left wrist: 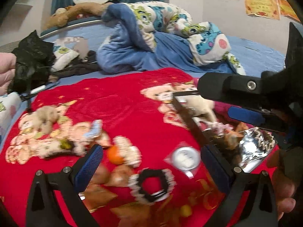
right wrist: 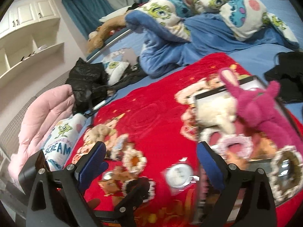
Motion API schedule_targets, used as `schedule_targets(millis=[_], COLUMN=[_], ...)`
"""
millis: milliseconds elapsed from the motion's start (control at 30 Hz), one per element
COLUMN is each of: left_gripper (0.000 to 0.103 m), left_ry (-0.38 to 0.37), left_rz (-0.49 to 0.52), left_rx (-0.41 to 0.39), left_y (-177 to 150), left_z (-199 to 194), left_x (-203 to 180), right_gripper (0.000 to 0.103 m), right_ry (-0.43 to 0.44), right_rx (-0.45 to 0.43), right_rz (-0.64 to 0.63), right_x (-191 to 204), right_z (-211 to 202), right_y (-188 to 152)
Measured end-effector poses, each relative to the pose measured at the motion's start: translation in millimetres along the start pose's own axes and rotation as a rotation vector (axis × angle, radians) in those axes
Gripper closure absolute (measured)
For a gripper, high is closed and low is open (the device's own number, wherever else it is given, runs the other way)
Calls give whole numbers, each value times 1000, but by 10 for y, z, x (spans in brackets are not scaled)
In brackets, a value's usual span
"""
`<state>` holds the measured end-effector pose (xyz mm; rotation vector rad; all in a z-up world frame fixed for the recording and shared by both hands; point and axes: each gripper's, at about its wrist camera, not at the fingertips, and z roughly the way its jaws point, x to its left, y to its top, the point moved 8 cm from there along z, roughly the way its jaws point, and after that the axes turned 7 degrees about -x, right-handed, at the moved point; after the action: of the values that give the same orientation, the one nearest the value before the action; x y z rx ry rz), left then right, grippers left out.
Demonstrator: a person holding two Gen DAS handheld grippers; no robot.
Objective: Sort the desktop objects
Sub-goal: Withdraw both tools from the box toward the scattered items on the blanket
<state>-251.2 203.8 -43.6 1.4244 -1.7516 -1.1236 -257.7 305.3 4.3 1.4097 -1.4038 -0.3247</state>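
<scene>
While both claws hang released over the red blanket (left wrist: 132, 98), lower left claw (left wrist: 151, 162) squarely around black scrunchie (left wrist: 151, 186); keep right claw (right wrist: 151, 162) clear of round packet (right wrist: 179, 175).

A home bedroom, likely a child's: a bed (right wrist: 217, 37) with cartoon-print quilt (right wrist: 189, 5), plush toys (right wrist: 255, 102), teal curtains (right wrist: 85, 5), white wall shelves (right wrist: 28, 43).

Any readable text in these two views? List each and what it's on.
"SCREAM", with a blurred smaller line above it: white monster-print pillow, right wrist view.
Wall certificates: too small to read.
Round disc in a clear packet: print blurred.
Gold lettering on the red blanket, near edge: blurred and partly hidden.
</scene>
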Motion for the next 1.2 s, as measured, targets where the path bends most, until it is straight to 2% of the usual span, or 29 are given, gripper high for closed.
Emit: schedule_targets(millis=[233, 400, 567, 833, 1200], left_gripper=[0, 0, 0, 0, 0], left_ry=[78, 117, 121, 110, 94], left_rz=[-10, -10, -46, -16, 47], left_rx=[-7, 6, 39, 70, 118], left_y=[-90, -245, -436, -516, -623], left_z=[-305, -437, -453, -330, -144], left_x=[705, 1145, 1447, 1352, 1026], right_gripper=[0, 0, 0, 0, 0], right_ry=[57, 64, 59, 43, 3], right_rx=[30, 63, 97, 111, 162], right_rz=[-16, -48, -58, -84, -66], right_x=[484, 708, 788, 774, 472], right_z=[265, 434, 551, 559, 511], right_y=[-230, -428, -589, -632, -774])
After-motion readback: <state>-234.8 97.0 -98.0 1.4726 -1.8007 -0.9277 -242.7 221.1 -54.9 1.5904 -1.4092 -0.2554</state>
